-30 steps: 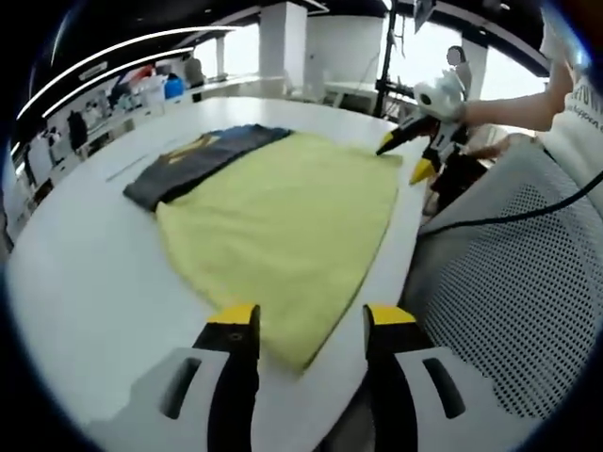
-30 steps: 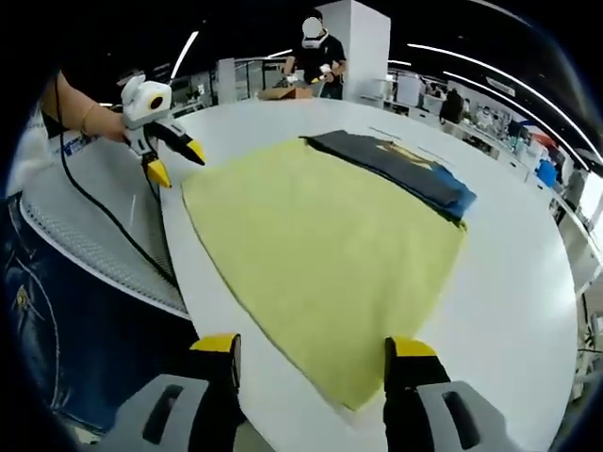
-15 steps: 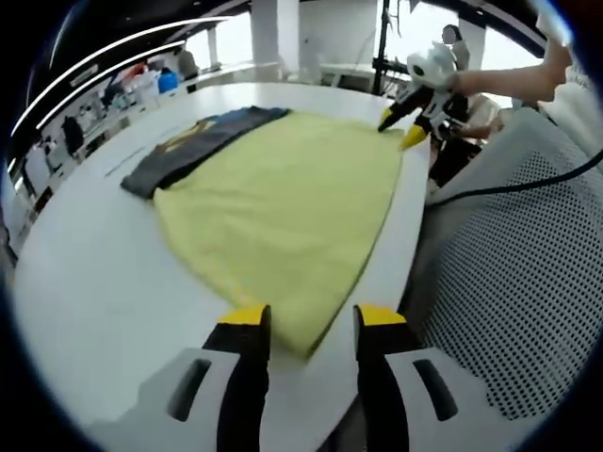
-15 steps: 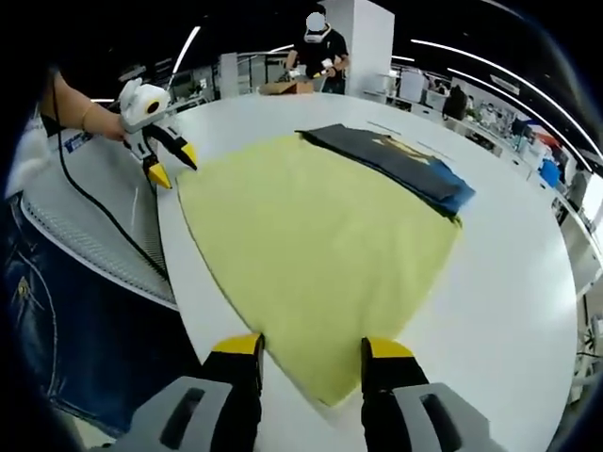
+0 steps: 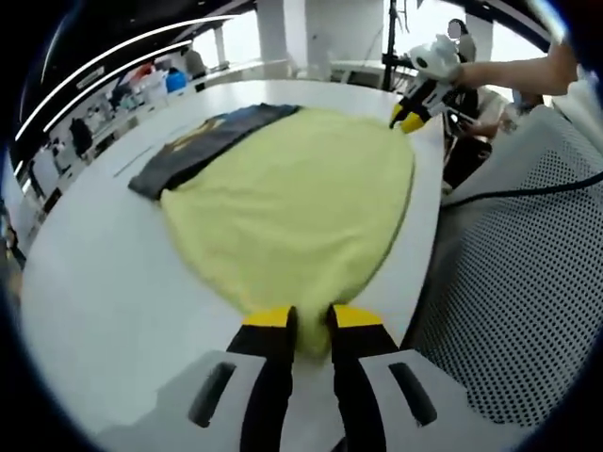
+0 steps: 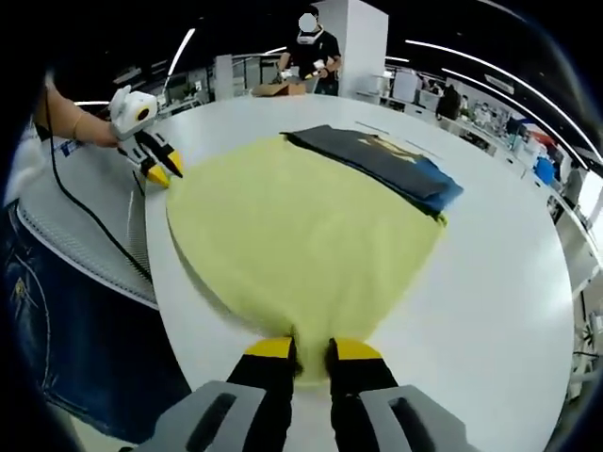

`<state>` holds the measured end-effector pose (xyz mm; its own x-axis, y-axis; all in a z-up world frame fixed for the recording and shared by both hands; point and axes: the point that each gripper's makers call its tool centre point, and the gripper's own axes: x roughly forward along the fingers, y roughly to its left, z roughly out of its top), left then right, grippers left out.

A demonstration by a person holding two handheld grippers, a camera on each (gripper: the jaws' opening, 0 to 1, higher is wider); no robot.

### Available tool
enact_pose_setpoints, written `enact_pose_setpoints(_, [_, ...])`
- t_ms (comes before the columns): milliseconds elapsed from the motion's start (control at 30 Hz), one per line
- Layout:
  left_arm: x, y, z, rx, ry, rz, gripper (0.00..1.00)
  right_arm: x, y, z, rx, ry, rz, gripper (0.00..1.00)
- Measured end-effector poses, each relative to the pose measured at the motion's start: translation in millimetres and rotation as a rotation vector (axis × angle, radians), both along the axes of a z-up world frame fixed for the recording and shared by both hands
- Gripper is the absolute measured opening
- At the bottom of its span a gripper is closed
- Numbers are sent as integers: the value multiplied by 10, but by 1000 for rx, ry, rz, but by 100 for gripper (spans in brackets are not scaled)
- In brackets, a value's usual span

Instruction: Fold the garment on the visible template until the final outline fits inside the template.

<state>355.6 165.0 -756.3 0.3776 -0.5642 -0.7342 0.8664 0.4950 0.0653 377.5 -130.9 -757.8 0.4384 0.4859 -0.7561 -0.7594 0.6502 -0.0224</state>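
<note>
So the yellow garment (image 5: 292,202) is spread flat on the white table (image 5: 94,282), sitting toward the edge nearest the person. In the left gripper view, the left gripper (image 5: 309,318) has its yellow-tipped jaws nearly together, pinching one near corner of the yellow fabric. You can see cloth squeezed into the thin slot between the tips. The right gripper (image 6: 310,348) looks the same in its own view: jaws narrow, clamped on the other near corner of the garment (image 6: 301,235).

Each gripper also pops up in the other one's view. The right one (image 5: 415,105) is at the far corner of the garment by the table edge, and the left one (image 6: 151,165) is at the garment's left corner; both have their tips at the fabric edge.

Beyond the yellow piece there's a dark folded garment (image 6: 377,160) with a yellow print and a blue edge, its near edge touching or tucked under the yellow one, can't tell which. The print is too blurry to read, so no brand or text from me.

A black cable (image 6: 94,217) runs over a perforated grey surface (image 5: 528,282) beside the table. There's also a person in a black top (image 6: 311,52) standing way in the back.
</note>
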Motion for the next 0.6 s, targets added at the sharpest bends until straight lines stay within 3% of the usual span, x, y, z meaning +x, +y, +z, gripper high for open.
enact_pose_setpoints(133, [14, -10, -4, 17, -8, -17, 3, -2, 1, 1, -6, 2, 9, 7])
enact_pose_setpoints(600, [3, 48, -7, 11, 57, 52, 0, -52, -11, 8, 2, 1, 1, 0])
